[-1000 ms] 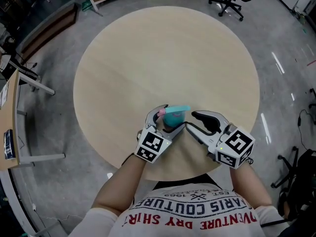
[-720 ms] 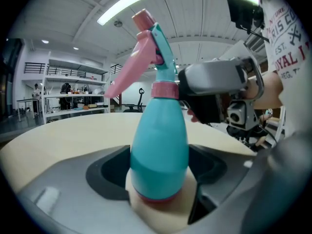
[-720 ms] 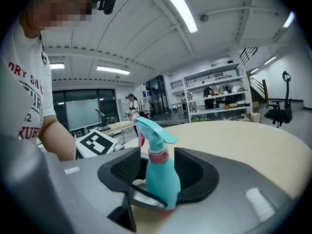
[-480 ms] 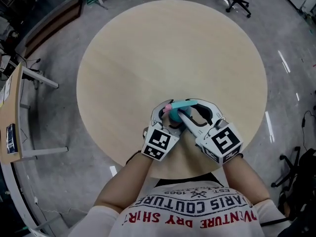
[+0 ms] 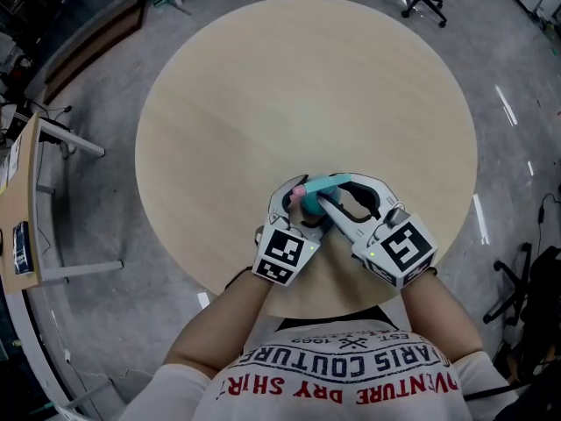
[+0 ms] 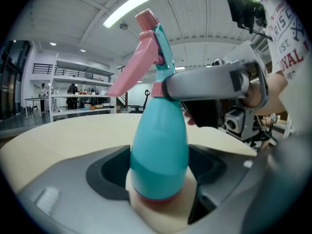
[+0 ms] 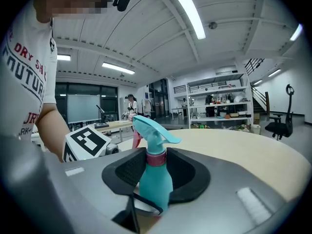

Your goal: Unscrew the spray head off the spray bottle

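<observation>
At the near edge of the round table (image 5: 307,77), the head view shows both grippers meeting on the upright spray bottle (image 5: 309,203). In the left gripper view, the left gripper (image 6: 160,172) clamps wide on the teal body. In the right gripper view, the right gripper (image 7: 156,167), its jaws just closing, pinches the pink collar (image 7: 156,158). With that grip set, the next move is likely a twist against the held body.
</observation>
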